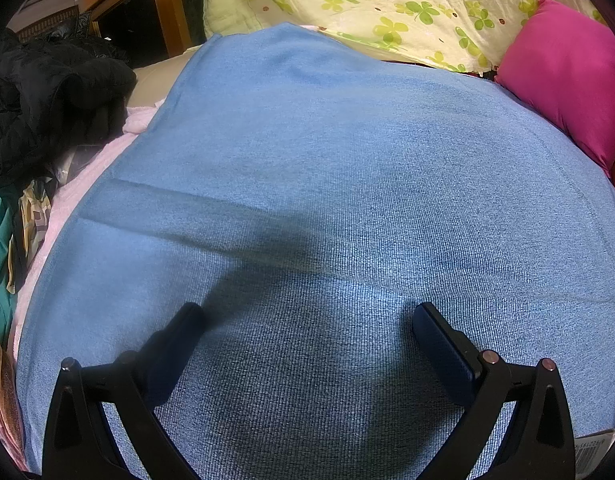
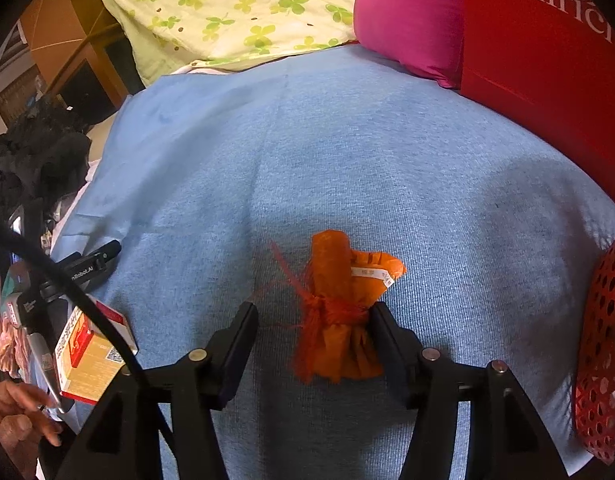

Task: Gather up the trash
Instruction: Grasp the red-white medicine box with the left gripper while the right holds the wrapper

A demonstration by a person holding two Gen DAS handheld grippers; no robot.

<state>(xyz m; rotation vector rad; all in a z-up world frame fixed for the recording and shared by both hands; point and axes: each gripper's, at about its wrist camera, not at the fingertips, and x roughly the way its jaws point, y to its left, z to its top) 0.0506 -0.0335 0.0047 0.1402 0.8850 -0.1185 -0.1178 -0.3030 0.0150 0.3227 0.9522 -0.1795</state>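
An orange cloth pouch (image 2: 335,304), tied at the waist with red string and carrying a white tag, lies on the blue cloth (image 2: 347,152). My right gripper (image 2: 313,310) stands open around it. The right finger rests against the tied waist, and a gap of blue cloth shows between the pouch and the left finger. My left gripper (image 1: 306,312) is open over bare blue cloth (image 1: 327,160) with nothing between its fingers. In the right wrist view it appears at the left edge as a black finger (image 2: 101,256), with a small red and yellow carton (image 2: 89,354) beside it.
A red mesh basket (image 2: 603,340) sits at the right edge, with a large red bag (image 2: 547,80) and a pink pillow (image 2: 407,12) behind it. A clover-print quilt (image 1: 387,4) lies at the back, a black jacket (image 1: 47,92) to the left. A person's hand (image 2: 15,412) shows at bottom left.
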